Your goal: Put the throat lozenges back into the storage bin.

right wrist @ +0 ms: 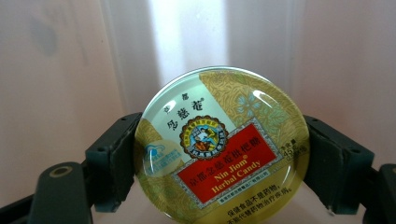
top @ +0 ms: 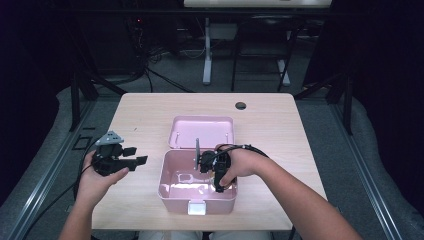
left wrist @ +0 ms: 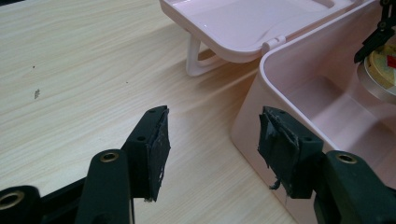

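Observation:
A pink plastic box (top: 170, 187) stands open near the table's front edge, its lid (top: 202, 132) laid back behind it. My right gripper (top: 207, 164) hangs over the box's inside, shut on a round candy tin (right wrist: 223, 150) with a gold, green and red label reading "Nin Jiom Herbal Candy". The tin (left wrist: 383, 70) also peeks in at the right edge of the left gripper view, above the box (left wrist: 275, 79). To the left of the box my left gripper (top: 139, 156) is held open and empty just above the table, its jaws pointing at the box's left wall (left wrist: 247, 126).
The wooden table (top: 140, 115) has a round cable hole (top: 240, 105) at its back edge. Beyond it stand desk legs and cables on a grey floor. A white latch (top: 196, 207) sits on the box's front.

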`<action>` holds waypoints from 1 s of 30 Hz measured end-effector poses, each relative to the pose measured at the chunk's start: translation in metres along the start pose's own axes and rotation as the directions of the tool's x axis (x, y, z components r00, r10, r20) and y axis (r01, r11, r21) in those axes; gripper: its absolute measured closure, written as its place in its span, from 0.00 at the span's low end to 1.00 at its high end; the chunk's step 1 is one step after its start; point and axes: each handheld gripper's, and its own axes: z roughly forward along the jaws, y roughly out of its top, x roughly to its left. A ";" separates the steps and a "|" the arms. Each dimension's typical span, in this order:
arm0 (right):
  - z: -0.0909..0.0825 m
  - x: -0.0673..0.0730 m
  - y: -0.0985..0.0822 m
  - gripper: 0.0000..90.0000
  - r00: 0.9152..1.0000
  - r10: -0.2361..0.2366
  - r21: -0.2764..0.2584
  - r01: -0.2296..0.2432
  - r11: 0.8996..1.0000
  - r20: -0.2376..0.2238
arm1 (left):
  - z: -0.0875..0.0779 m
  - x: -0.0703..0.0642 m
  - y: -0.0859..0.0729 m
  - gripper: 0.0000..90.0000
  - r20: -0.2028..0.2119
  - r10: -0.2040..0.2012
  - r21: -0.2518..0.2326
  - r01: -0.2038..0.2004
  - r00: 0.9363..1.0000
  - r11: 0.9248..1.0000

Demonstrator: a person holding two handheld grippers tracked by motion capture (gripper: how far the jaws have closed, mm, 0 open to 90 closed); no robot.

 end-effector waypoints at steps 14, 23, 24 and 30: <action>0.010 0.001 -0.003 0.22 0.999 -0.038 0.002 0.038 0.999 -0.003 | 0.002 0.000 0.000 0.48 0.001 0.004 0.012 -0.004 1.000 1.000; 0.011 0.003 -0.001 0.22 0.999 -0.051 0.004 0.051 0.999 0.004 | 0.002 0.000 -0.001 0.48 0.002 0.000 0.009 0.000 1.000 1.000; 0.011 0.003 -0.001 0.22 0.999 -0.052 0.006 0.052 0.999 0.004 | 0.002 0.000 -0.001 0.48 0.001 0.000 0.009 0.000 1.000 1.000; 0.013 0.003 0.000 0.22 0.998 -0.057 0.008 0.057 0.998 0.007 | 0.002 0.001 -0.001 0.48 0.002 0.001 0.013 -0.001 1.000 1.000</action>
